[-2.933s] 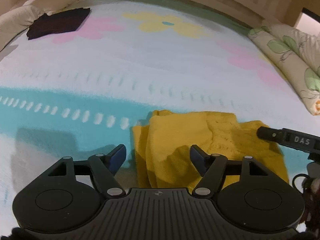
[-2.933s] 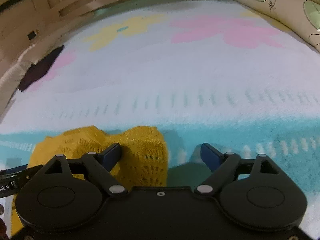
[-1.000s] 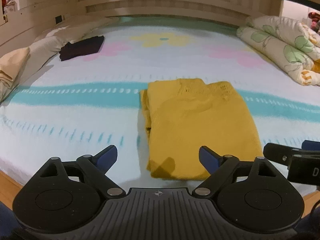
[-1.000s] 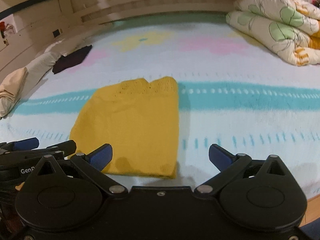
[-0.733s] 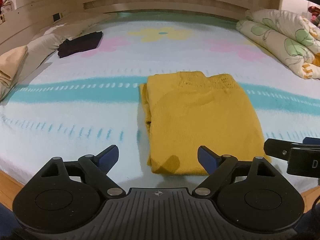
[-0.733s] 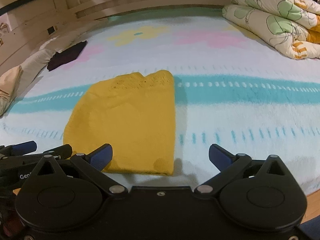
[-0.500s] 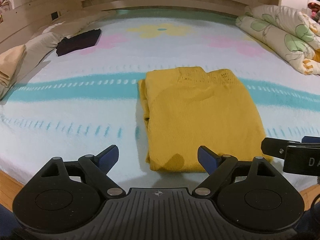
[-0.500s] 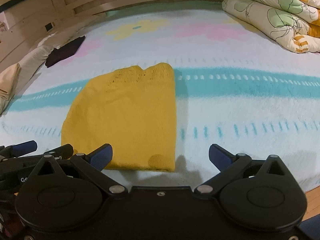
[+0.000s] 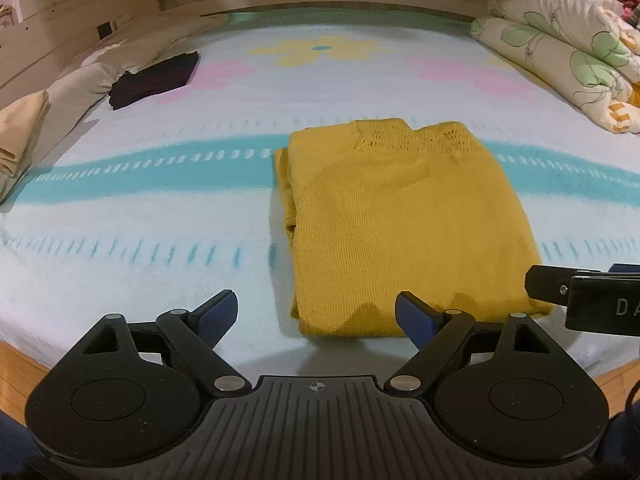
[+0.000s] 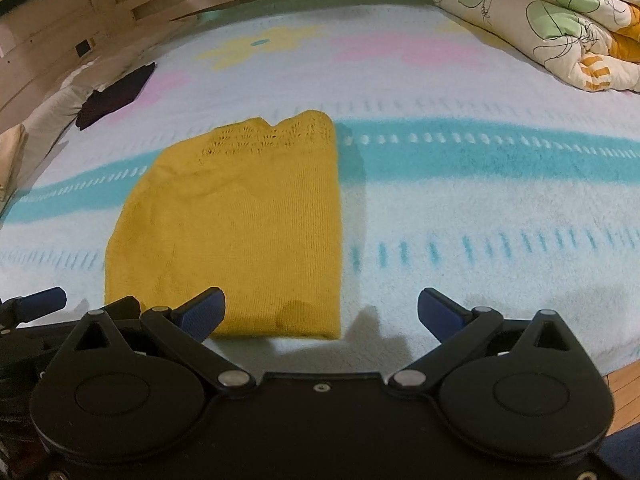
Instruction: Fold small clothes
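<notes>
A yellow knit sweater (image 9: pixel 404 216) lies folded into a rectangle on the bed, lace neckline at the far end; it also shows in the right wrist view (image 10: pixel 240 232). My left gripper (image 9: pixel 316 316) is open and empty, held just before the sweater's near left corner. My right gripper (image 10: pixel 320 314) is open and empty, in front of the sweater's near right corner. The right gripper's side shows at the right edge of the left wrist view (image 9: pixel 588 300).
The bed has a white blanket with teal stripes (image 9: pixel 160 164) and flower prints. A dark folded garment (image 9: pixel 154 80) lies far left beside pillows (image 9: pixel 24 136). A floral quilt (image 9: pixel 568 60) is bunched at the far right. The bed's near edge and wooden floor (image 10: pixel 624 396) lie below.
Both grippers have pulled back from the sweater toward the bed's near edge and stayed open. The sweater lies folded and has not moved in the last second.
</notes>
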The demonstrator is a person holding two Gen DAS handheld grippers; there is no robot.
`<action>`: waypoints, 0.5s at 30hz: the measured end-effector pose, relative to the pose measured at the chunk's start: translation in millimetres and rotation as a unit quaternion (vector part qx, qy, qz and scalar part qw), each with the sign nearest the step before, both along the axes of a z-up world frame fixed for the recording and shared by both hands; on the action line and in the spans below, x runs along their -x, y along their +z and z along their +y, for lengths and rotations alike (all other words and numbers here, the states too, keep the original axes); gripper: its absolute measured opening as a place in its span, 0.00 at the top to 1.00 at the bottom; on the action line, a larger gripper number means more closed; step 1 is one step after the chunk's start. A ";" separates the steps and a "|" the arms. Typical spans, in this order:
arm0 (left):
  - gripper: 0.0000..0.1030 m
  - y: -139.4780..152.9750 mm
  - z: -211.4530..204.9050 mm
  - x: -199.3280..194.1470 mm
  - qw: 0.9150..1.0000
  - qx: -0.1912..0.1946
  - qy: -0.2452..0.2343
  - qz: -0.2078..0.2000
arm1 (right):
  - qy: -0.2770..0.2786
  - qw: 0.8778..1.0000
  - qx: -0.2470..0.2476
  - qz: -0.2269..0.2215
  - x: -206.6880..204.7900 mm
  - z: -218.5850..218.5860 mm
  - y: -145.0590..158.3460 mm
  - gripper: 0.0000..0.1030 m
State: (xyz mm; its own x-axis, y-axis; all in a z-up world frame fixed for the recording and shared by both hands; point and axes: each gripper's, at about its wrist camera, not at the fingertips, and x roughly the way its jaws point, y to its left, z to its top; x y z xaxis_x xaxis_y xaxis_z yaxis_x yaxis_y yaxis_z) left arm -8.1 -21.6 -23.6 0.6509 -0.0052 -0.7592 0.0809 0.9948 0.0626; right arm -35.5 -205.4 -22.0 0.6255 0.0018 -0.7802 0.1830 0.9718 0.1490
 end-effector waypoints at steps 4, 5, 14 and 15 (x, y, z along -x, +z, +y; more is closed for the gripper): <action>0.16 -0.8 -0.5 -1.1 1.000 -0.001 -0.001 0.003 | 0.001 1.000 0.001 0.001 0.1 0.4 0.1 0.01; 0.16 -1.0 -0.5 -1.1 1.000 -0.001 -0.001 0.004 | 0.001 1.000 0.000 0.001 0.1 0.4 -0.2 0.01; 0.16 -1.1 -3.1 -1.3 1.000 -0.002 -0.001 0.006 | 0.000 1.000 0.001 0.004 -1.2 0.6 -1.6 0.01; 0.16 -0.9 -3.3 -1.2 1.000 -0.002 -0.002 0.006 | 0.001 1.000 0.002 0.005 -1.1 1.1 -1.9 0.01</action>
State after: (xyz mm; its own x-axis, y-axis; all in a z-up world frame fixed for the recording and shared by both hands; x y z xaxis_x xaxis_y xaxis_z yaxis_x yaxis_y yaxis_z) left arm -6.9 -24.9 -24.5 0.6421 -0.0042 -0.7666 0.0853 0.9942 0.0660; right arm -34.5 -204.3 -23.9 0.6181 0.0001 -0.7861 0.1833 0.9724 0.1443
